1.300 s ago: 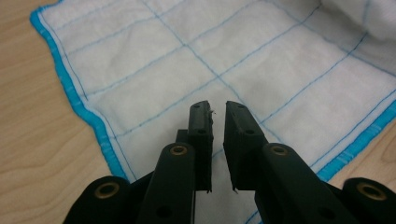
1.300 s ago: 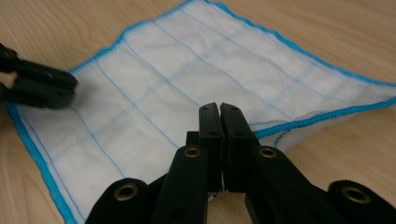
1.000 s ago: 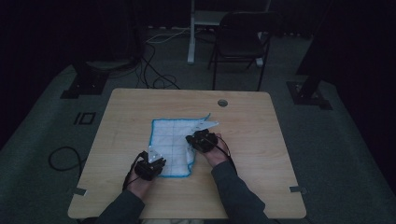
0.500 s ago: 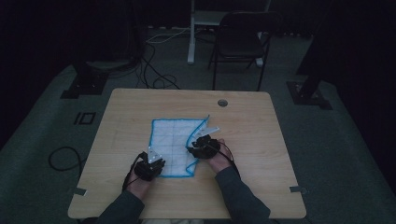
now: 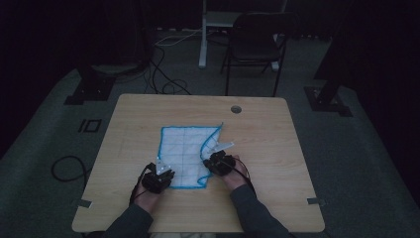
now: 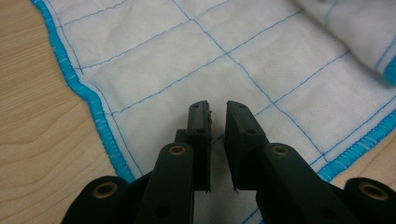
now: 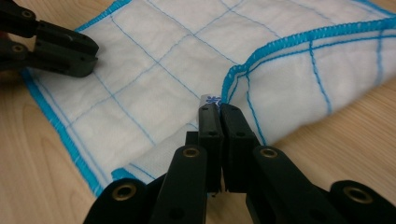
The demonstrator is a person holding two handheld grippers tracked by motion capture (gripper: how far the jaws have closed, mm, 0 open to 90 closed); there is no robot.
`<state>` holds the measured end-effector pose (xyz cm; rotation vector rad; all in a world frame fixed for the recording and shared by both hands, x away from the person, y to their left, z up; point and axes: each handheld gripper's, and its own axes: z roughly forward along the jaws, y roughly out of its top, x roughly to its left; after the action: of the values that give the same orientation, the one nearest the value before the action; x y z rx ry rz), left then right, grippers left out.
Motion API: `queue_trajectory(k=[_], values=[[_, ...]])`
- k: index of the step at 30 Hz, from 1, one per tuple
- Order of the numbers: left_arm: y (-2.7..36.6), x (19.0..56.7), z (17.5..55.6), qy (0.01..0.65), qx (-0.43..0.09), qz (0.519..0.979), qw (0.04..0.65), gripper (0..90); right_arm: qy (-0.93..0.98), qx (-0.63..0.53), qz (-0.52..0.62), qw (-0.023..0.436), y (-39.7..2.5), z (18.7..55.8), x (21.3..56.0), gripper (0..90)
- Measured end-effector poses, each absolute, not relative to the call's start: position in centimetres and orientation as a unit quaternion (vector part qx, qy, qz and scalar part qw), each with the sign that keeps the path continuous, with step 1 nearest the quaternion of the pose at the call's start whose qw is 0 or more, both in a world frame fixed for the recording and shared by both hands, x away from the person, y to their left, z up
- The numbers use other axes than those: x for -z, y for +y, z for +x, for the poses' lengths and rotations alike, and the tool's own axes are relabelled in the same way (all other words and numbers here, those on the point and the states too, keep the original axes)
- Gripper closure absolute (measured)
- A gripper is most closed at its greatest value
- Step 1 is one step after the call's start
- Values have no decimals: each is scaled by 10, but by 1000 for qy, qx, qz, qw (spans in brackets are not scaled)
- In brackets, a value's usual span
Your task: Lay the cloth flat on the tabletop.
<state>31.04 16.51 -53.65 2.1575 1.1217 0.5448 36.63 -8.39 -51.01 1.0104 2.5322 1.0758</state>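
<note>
Bench (image 5: 277, 163): pale wood top, round grommet hole (image 5: 236, 109) near the far edge, standing on grey carpet with a dark chair (image 5: 255, 44) behind it. Cloth (image 5: 183, 148): white, blue grid stitching and blue hem, lying on the bench's near middle, mostly flat; its right edge is lifted and folded over toward the centre. Right claw (image 7: 219, 109): pressed together on the cloth's raised right hem, pinching the fold, at the cloth's near right side. Left claw (image 6: 217, 109): jaws slightly parted with a narrow gap, gripping nothing, poised over the cloth's near left corner, just inside the blue hem.
</note>
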Motion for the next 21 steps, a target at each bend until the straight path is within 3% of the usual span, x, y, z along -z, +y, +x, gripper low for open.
queue_trajectory(k=[10, 21], values=[[166, 538, 310, 427, -207, 818, 324, 808, 836, -373, 382, 128, -127, 341, 509, 884], [165, 539, 306, 418, -204, 820, 333, 811, 812, -366, 436, 130, -170, 311, 531, 884]])
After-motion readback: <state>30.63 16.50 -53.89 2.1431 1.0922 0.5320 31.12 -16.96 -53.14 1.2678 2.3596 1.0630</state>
